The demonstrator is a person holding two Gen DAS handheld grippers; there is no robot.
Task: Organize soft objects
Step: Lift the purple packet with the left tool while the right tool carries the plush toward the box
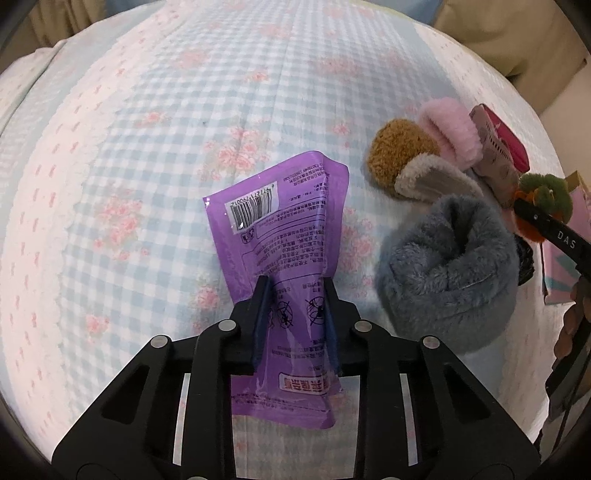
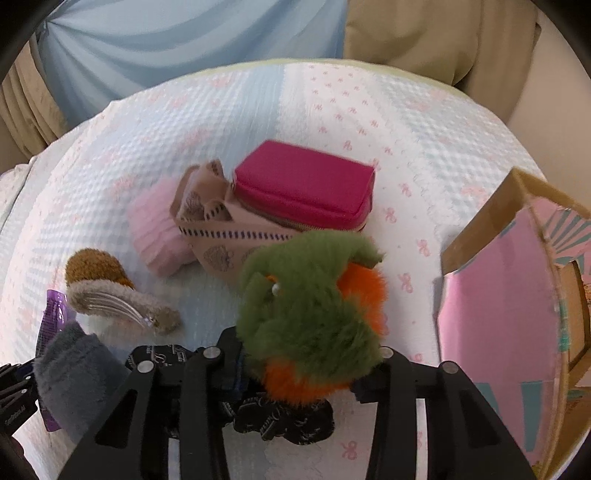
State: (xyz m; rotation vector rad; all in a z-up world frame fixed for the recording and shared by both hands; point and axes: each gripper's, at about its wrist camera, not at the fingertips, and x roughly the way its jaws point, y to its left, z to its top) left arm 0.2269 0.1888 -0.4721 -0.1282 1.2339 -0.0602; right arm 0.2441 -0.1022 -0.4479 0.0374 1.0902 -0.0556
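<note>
My left gripper (image 1: 295, 295) is shut on a purple plastic packet (image 1: 280, 229) and holds it over the checked bedspread (image 1: 155, 122). My right gripper (image 2: 310, 354) is shut on a green and orange plush toy (image 2: 306, 306), held above the bed; the toy (image 1: 543, 199) also shows at the right edge of the left wrist view. On the bed lie a grey fuzzy pouch (image 1: 450, 266), a brown fuzzy piece (image 1: 399, 151), a beige fuzzy hair clip (image 2: 122, 302), a pink fuzzy piece (image 1: 450, 125) and a black scrunchie (image 2: 284, 421).
A magenta zip case (image 2: 306, 188) lies on a beige patterned cloth pouch (image 2: 218, 229). A pink-lined cardboard box (image 2: 498, 314) stands open at the right. Curtains (image 2: 184, 33) hang behind the bed.
</note>
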